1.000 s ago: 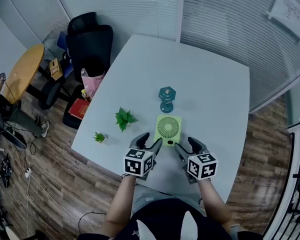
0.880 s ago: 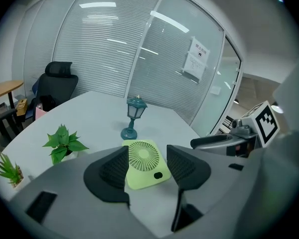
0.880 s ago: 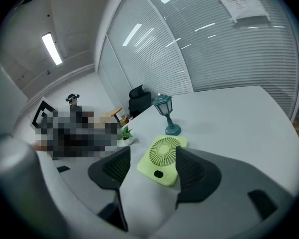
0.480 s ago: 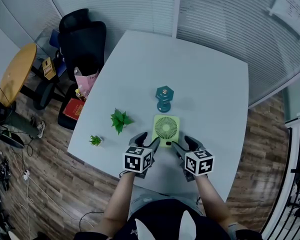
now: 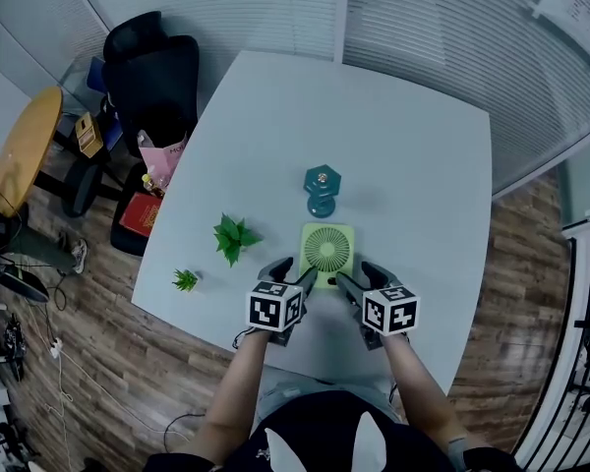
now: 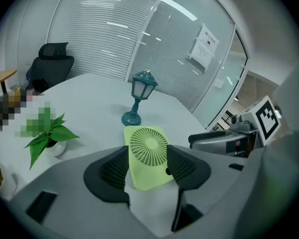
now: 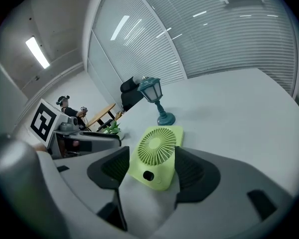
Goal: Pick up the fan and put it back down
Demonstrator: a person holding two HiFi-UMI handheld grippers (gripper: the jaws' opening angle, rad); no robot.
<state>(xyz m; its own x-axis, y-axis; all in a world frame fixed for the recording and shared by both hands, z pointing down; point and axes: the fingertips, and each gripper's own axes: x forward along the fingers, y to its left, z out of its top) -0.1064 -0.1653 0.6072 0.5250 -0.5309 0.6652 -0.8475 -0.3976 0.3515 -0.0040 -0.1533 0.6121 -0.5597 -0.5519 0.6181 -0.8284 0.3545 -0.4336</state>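
Observation:
A light-green square fan (image 5: 326, 252) lies flat on the white table (image 5: 413, 155), grille up. My left gripper (image 5: 295, 271) is at its near left corner and my right gripper (image 5: 357, 275) at its near right corner. Both are open. In the left gripper view the fan (image 6: 147, 153) lies between the wide-spread jaws of my left gripper (image 6: 149, 159). In the right gripper view the fan (image 7: 157, 156) lies between the jaws of my right gripper (image 7: 153, 166), which have just opened a little further. The pads do not press on the fan.
A teal lantern-shaped lamp (image 5: 321, 190) stands just beyond the fan. A small potted plant (image 5: 233, 236) stands left of the fan, and a smaller one (image 5: 185, 280) sits near the table's left edge. A black office chair (image 5: 152, 77) stands at the table's far left side.
Both grippers have come down and moved forward, closing in on the fan's near corners. The fan, lamp and plants have not moved on the table.

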